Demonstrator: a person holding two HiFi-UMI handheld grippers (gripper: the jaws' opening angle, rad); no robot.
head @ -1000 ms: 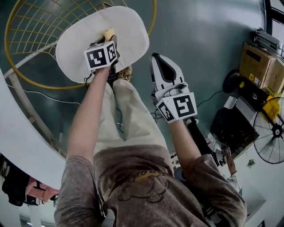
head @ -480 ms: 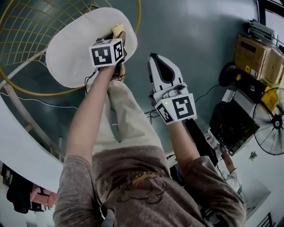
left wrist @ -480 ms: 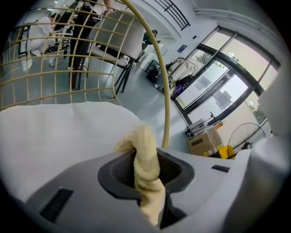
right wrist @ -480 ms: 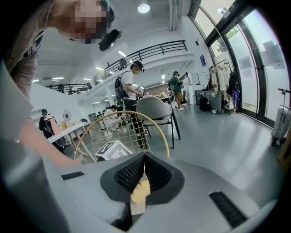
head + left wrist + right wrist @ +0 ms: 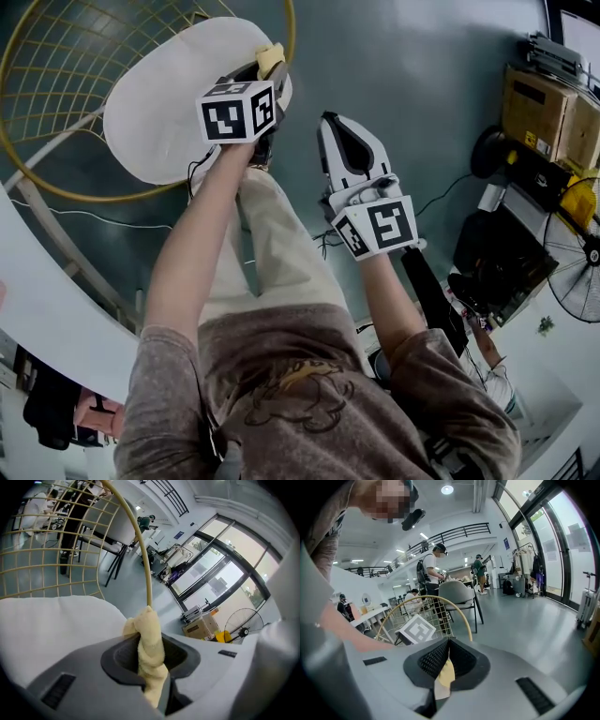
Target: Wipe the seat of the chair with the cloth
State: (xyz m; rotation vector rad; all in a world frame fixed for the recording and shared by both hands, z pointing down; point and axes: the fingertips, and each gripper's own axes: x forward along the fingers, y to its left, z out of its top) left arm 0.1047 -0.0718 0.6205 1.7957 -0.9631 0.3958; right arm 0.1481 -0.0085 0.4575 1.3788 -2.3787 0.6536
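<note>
Left gripper (image 5: 264, 73) clamps the cloth (image 5: 271, 58), which is now pressed at the right rim of the seat (image 5: 164, 103); 1.0 s ago it sat nearer mid-seat. Right gripper (image 5: 330, 122) hangs over the floor (image 5: 422, 75), position unchanged. Its jaws are closed on 1 small yellow scrap (image 5: 444, 679).
</note>
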